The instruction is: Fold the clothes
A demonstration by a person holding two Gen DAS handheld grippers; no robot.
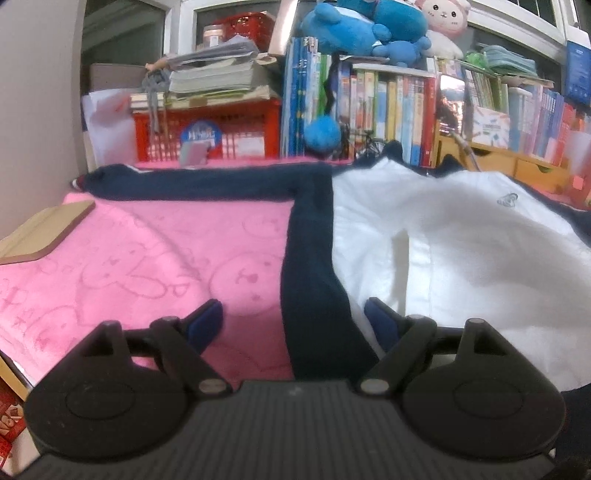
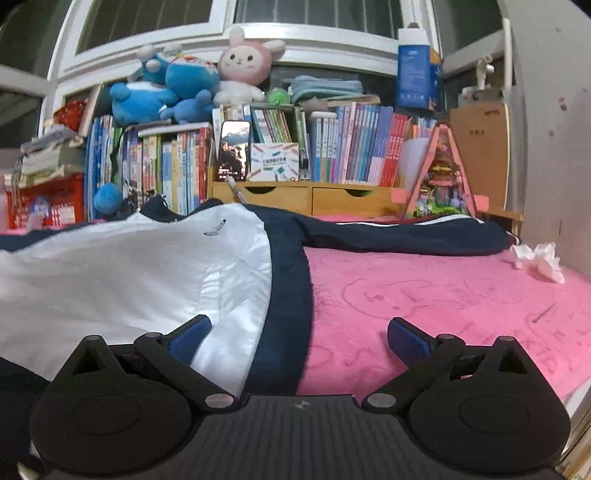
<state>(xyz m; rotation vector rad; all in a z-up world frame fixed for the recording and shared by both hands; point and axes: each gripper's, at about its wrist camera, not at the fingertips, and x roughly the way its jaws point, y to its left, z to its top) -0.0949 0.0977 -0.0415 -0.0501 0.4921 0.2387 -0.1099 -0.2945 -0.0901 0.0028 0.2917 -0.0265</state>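
while both tongs stand spread and empty, the jacket [image 1: 443, 236] lies flat on the pink blanket [image 1: 166, 258], its navy side edges running lengthwise between left tongs [image 1: 293, 325] and right tongs [image 2: 299, 336].

Both wrist cams low over pink blanket [image 1: 166, 251], facing bookshelf [image 2: 332, 147]; left-side, right-side; shared: white-navy garment [image 1: 443, 240].

Windows: white-framed panes [image 2: 236, 14] run along the top, dark outside.
Back edge: packed row of books [image 2: 354, 144] over wooden drawers [image 2: 314, 199].
Up top: blue plush toys [image 2: 166, 92], pink bunny [image 2: 243, 62].
Left corner: red crate [image 1: 207, 133] under stacked papers.
Right side: pale wall [image 2: 554, 110].
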